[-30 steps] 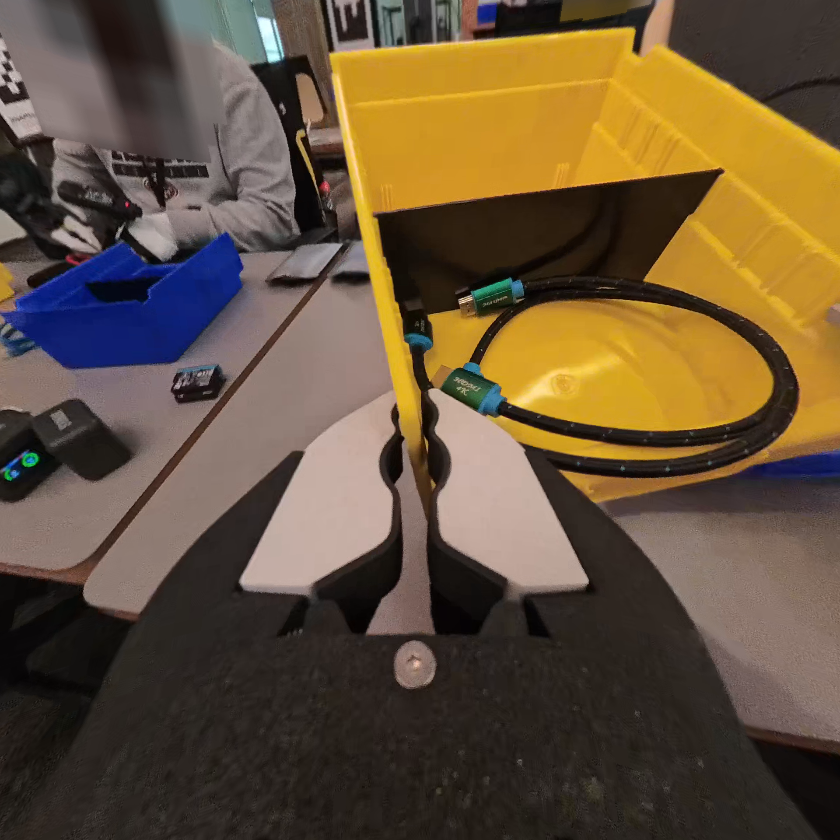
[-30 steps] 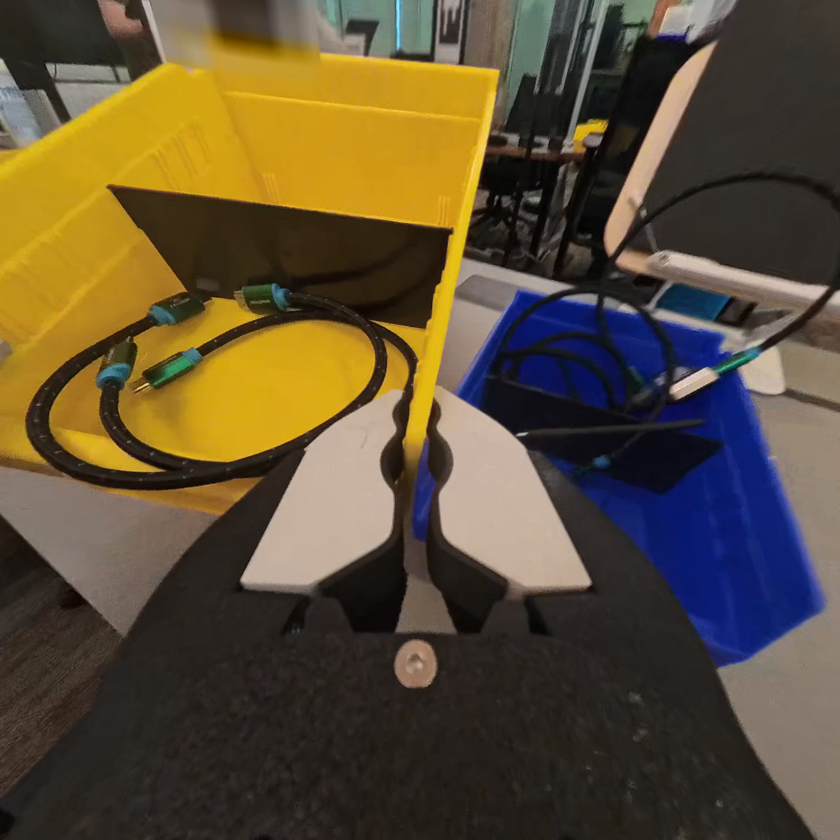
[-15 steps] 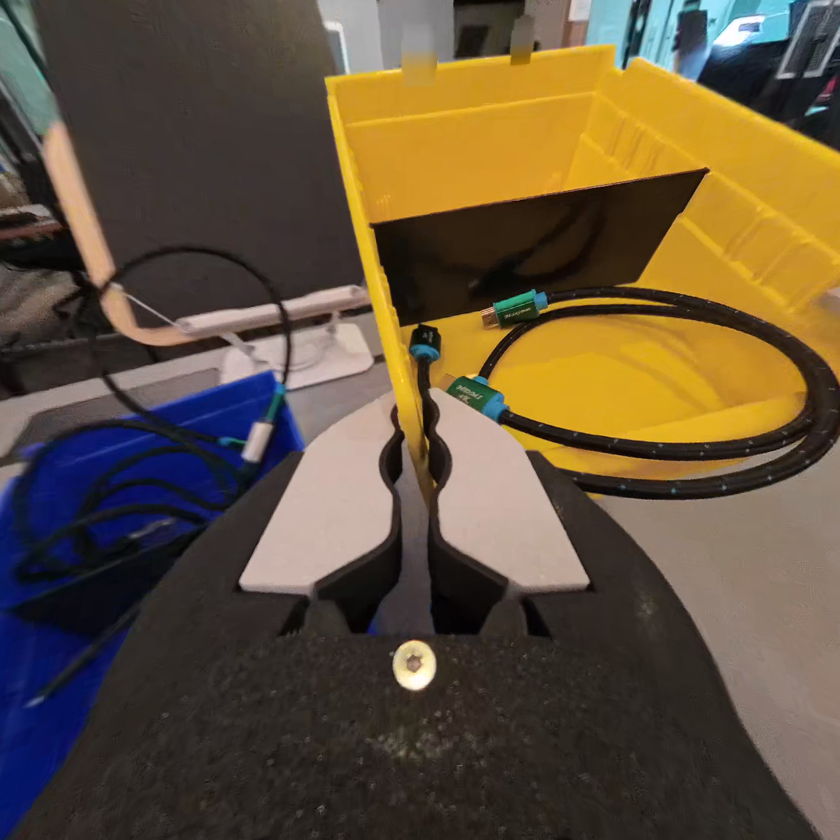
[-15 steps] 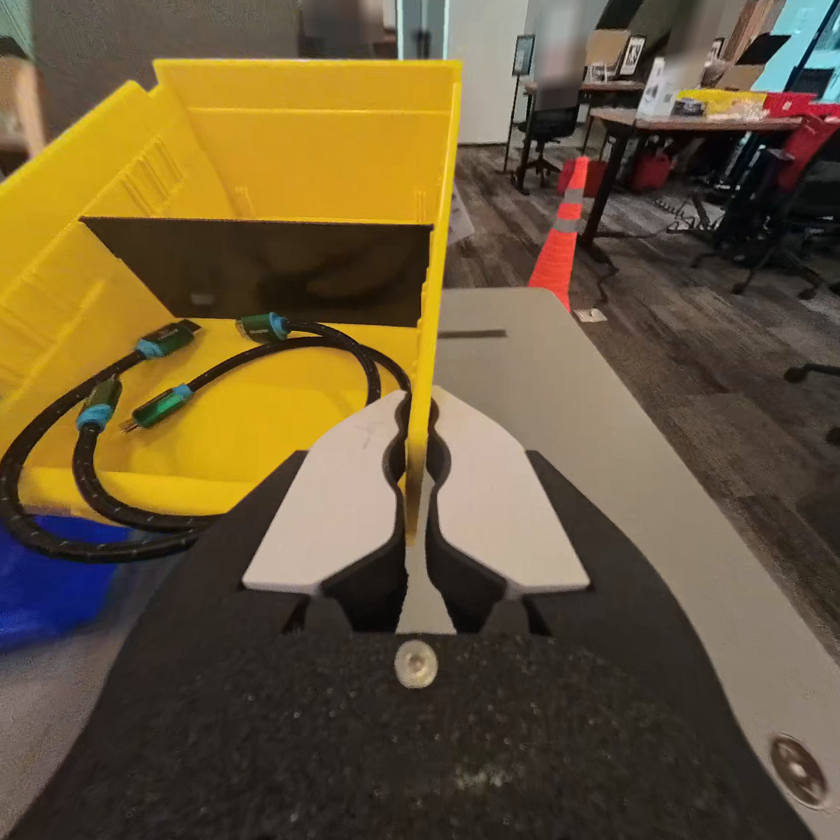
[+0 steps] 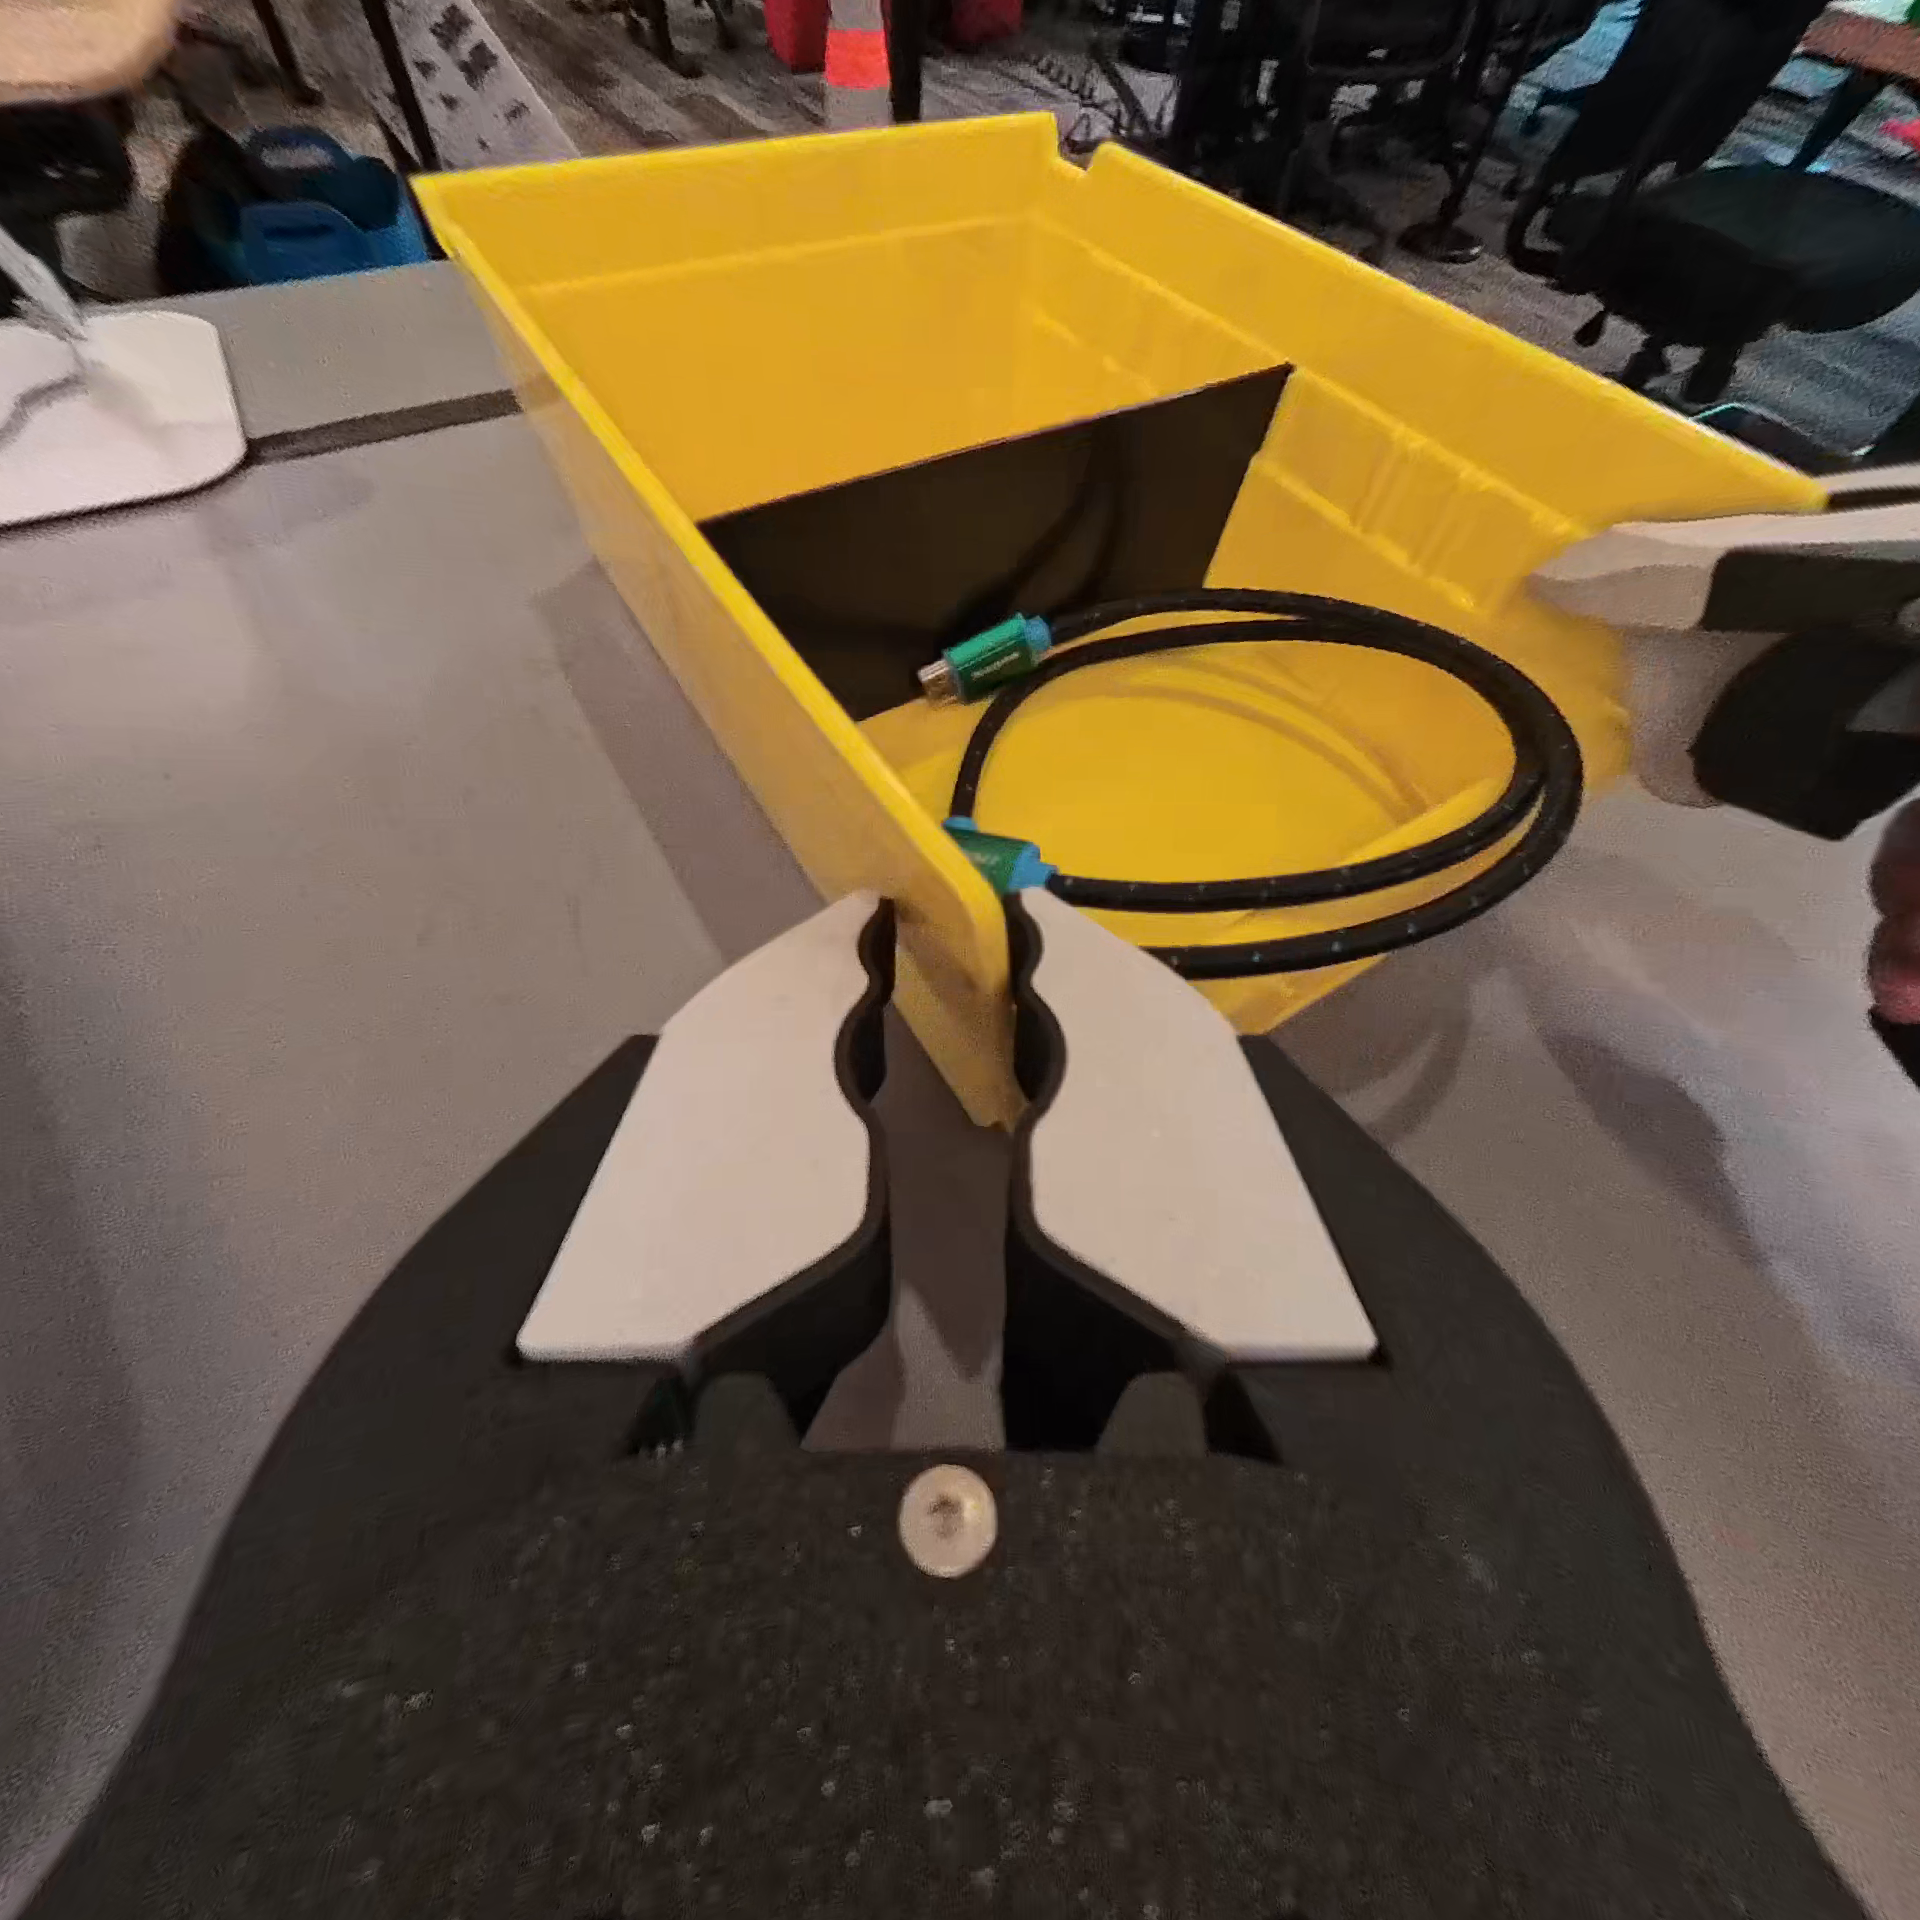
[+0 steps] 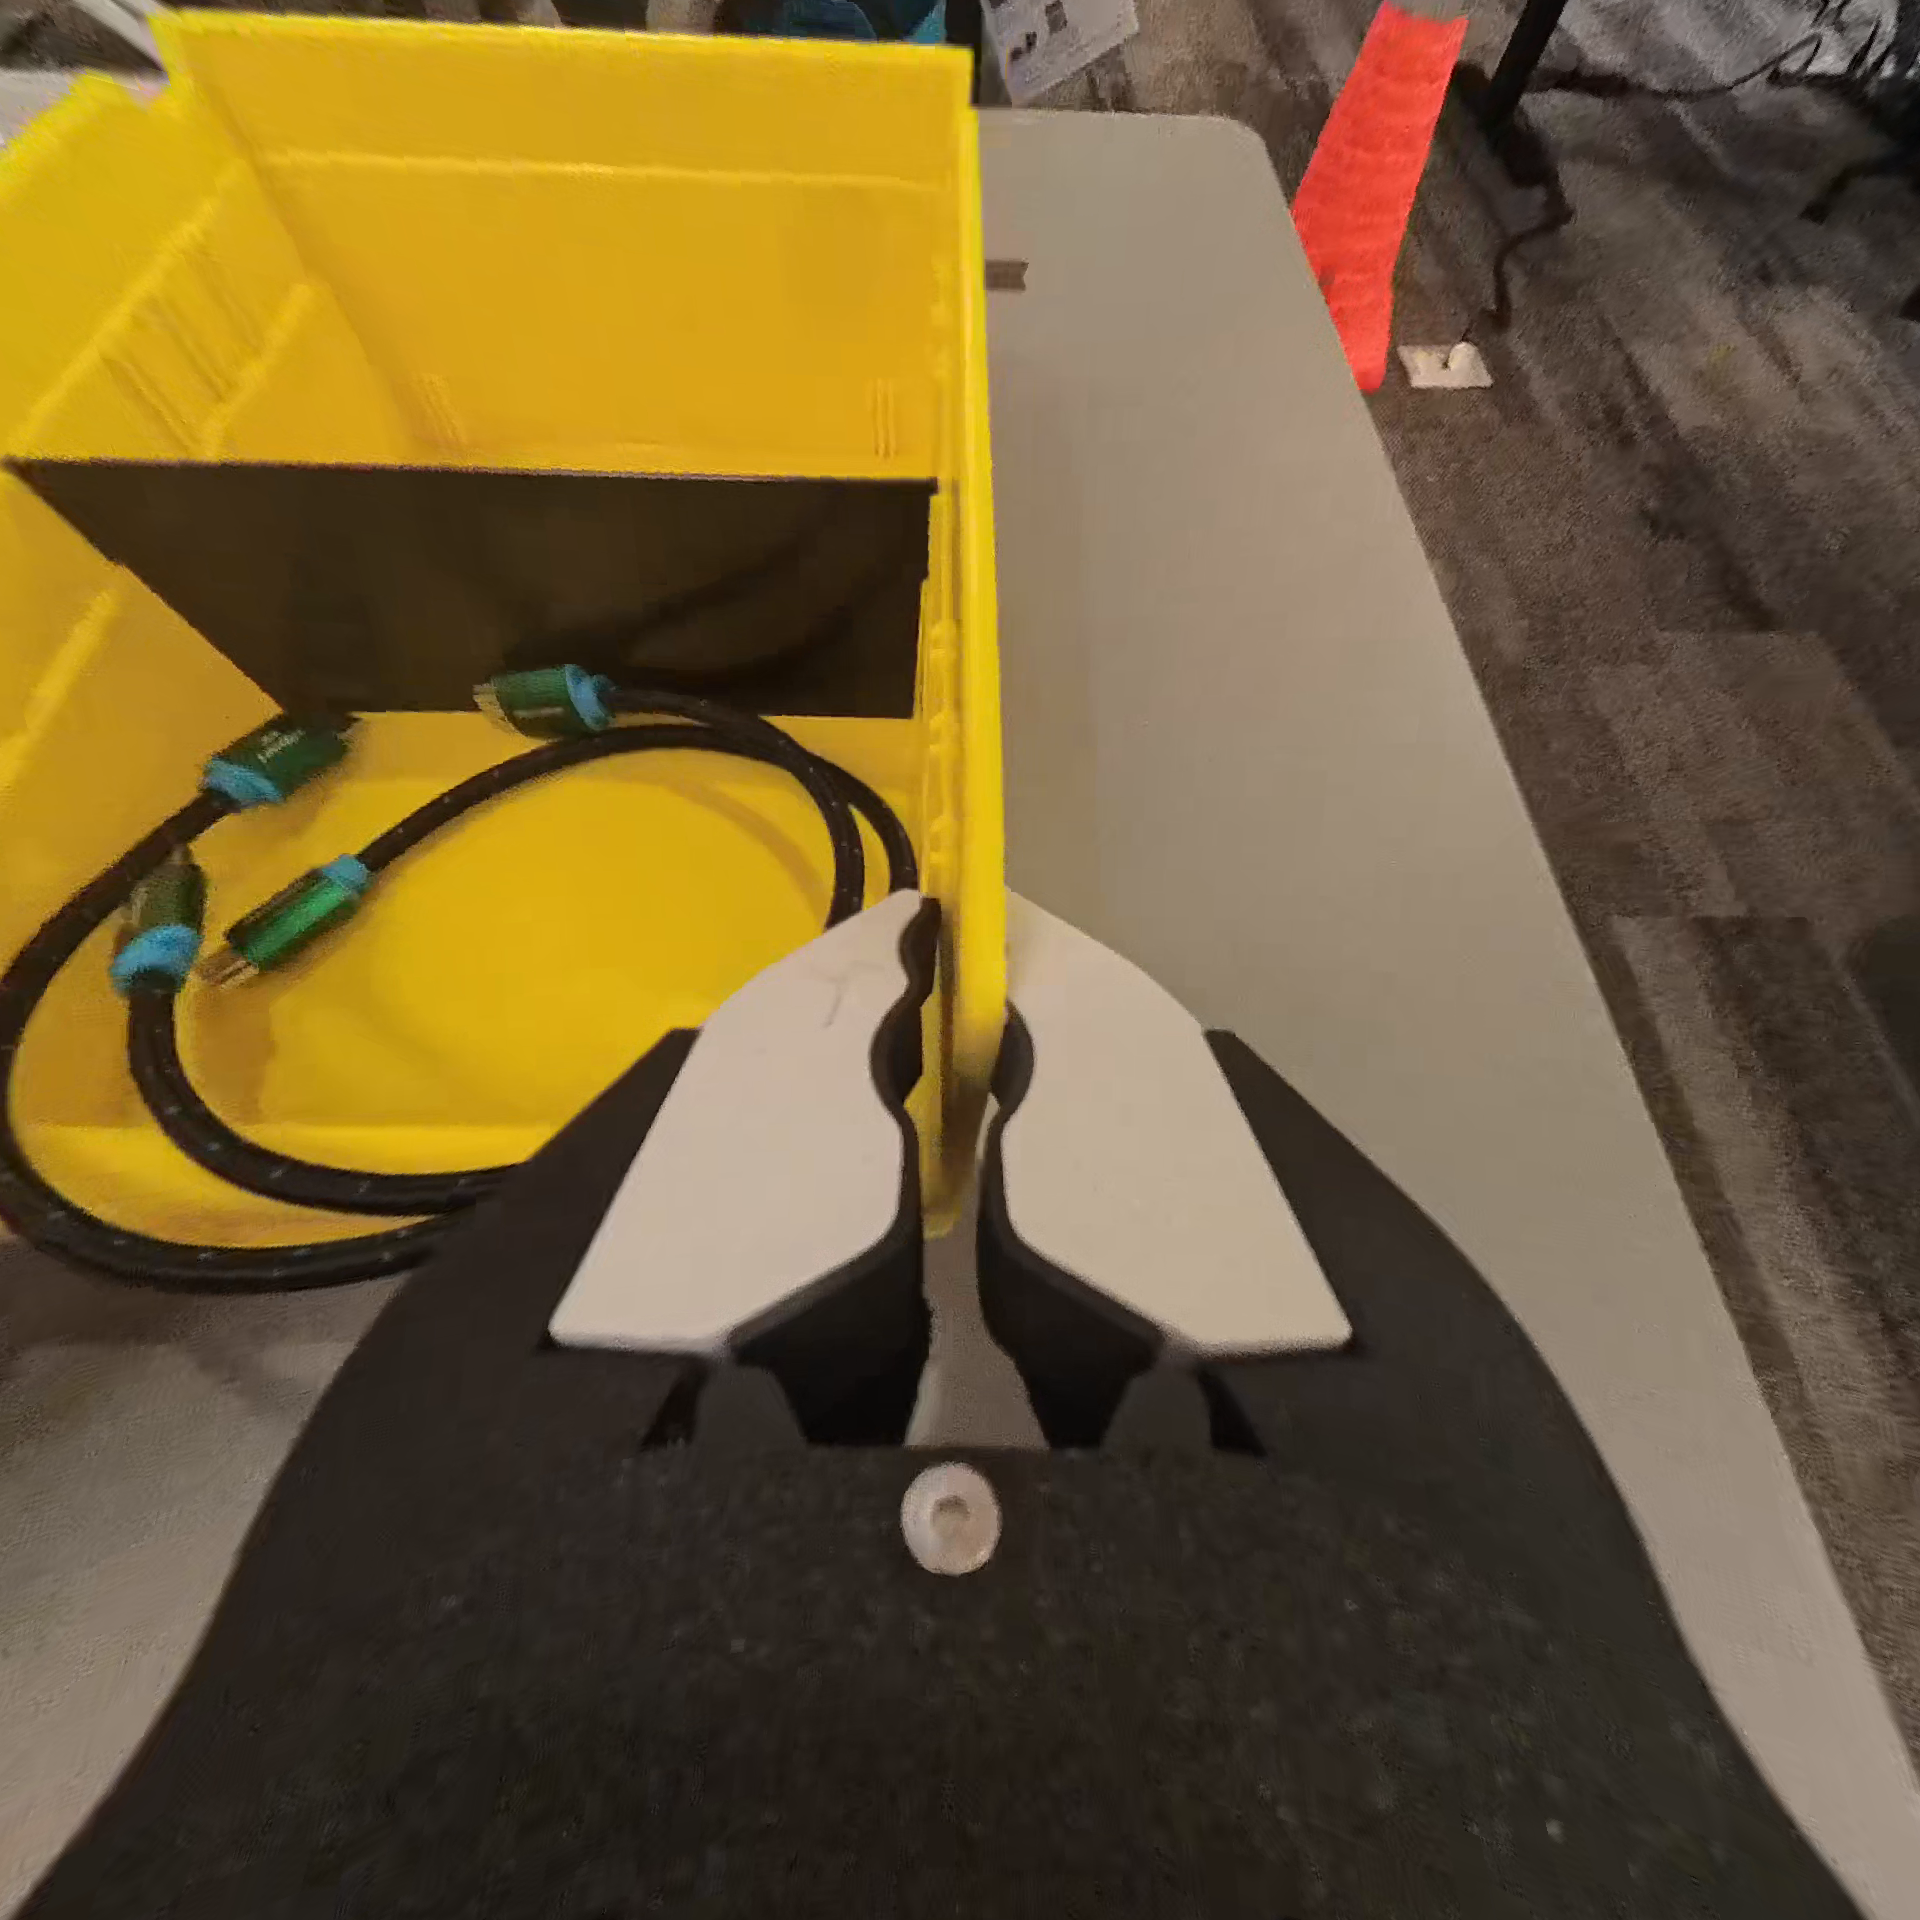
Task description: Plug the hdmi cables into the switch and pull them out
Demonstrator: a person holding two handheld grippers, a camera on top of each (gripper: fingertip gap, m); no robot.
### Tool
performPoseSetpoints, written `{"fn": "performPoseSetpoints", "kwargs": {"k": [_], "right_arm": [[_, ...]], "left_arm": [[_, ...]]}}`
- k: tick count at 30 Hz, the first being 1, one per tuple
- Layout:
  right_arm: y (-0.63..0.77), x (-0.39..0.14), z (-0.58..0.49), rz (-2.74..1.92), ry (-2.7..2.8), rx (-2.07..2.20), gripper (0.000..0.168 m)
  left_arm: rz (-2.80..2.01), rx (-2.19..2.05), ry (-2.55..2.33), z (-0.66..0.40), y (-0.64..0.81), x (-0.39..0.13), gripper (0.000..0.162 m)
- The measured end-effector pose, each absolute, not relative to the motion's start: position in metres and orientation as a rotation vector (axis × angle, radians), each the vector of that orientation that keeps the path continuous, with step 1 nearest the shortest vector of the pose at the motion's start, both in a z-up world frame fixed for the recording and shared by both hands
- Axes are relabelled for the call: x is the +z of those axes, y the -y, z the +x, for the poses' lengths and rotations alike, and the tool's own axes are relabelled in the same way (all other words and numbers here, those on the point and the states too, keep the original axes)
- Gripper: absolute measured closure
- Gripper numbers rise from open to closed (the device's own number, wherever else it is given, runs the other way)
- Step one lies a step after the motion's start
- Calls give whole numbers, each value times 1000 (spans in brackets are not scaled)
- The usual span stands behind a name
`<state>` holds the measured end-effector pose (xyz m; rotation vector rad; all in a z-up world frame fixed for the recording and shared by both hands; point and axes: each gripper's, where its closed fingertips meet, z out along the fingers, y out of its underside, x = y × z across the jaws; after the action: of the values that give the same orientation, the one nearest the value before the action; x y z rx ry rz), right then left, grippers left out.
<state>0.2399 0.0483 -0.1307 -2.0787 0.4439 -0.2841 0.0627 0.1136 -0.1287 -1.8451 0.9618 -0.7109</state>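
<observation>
We see our left gripper and right gripper: pale grey fingers, black felt-like bodies, one silver screw each.

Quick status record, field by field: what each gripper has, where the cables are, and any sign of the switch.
left gripper: shut on the yellow bin, clamping the front end of one side wall
right gripper: shut on the opposite side wall of the same bin
HDMI cables: black braided, coiled loose in the bin's front section, green plugs free
black divider: upright across the bin, behind the cables
switch: not in view
table: grey, under the bin
</observation>
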Motion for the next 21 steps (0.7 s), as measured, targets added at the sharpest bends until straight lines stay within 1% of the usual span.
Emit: {"fn": "performPoseSetpoints", "kwargs": {"k": [2, 5, 7, 9, 11, 13, 15, 16, 18, 20, 21], "right_arm": [[-47, -131, 244, -2061, -478, -240, 161], [-31, -119, 250, -2053, -412, -396, 137], [-11, -99, 251, -2065, -365, -563, 125], [-1, -67, 235, -2025, -321, -678, 125], [-11, -38, 197, -1962, -254, -700, 128], [-34, -28, 139, -1957, -177, -631, 127], [-67, -34, 58, -1949, -81, -389, 123], [-83, -41, 16, -1948, -37, -234, 118], [-107, -64, -52, -1978, 12, -7, 113], [-127, -86, -94, -2013, 51, 89, 109], [-138, -92, -103, -2006, 40, 95, 112]], "left_arm": [[-1893, -836, -1004, 62, -103, -124, 139], [-1886, -1050, -1027, 32, -90, -94, 124], [-1848, -1062, -990, -5, -96, -70, 123], [-1800, -954, -967, -55, -110, -53, 122], [-1779, -803, -906, -116, -128, -45, 124], [-1767, -631, -821, -183, -147, -48, 125], [-1799, -441, -723, -251, -167, -61, 129], [-1813, -346, -665, -282, -177, -67, 130], [-1841, -236, -561, -330, -195, -80, 137], [-1891, -215, -485, -352, -213, -97, 139], [-1904, -237, -479, -351, -220, -103, 139]]}}
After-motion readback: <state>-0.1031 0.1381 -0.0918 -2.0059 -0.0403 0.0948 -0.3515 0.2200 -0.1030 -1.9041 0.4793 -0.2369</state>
